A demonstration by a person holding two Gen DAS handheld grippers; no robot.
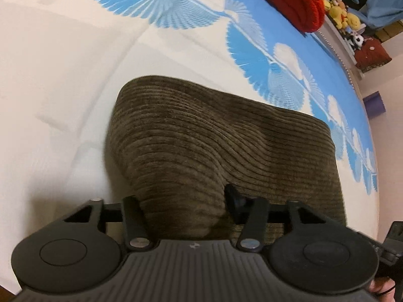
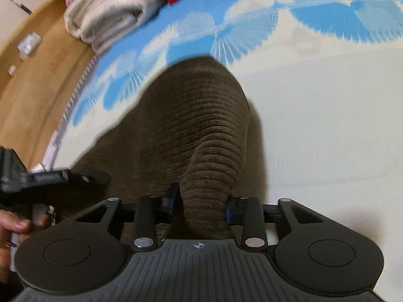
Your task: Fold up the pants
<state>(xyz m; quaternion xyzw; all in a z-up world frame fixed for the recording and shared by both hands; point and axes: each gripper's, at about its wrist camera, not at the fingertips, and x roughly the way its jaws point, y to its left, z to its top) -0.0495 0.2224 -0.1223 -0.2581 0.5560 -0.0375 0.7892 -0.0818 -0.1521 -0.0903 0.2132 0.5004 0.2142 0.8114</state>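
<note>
The pants (image 1: 214, 146), brown corduroy, lie on the bed (image 1: 63, 88), on the cream part of the sheet just short of its blue fan-patterned band (image 1: 252, 42). The left tongs (image 1: 185, 203) are partly closed, pinching a bunched ridge of the pants between their two fingers; the cloth fills the gap and rises in a hump from the grip, so the near edge of the pants is gathered while the far end lies flat on the bed. The right tongs (image 2: 201, 206) are narrower still, squeezed on another gathered fold of the pants (image 2: 201, 125), with the blue-tipped fingers (image 2: 170, 198) pressing the cloth from both sides. From the right wrist view, the left tongs' black body (image 2: 37, 176) and the hand (image 2: 15, 226) that carries it show beside the pants, at the side away from the cream sheet. Beyond the pants, past the blue band, a red blanket (image 1: 289, 0) and a grey folded blanket (image 2: 105, 12) rest on the bed.
</note>
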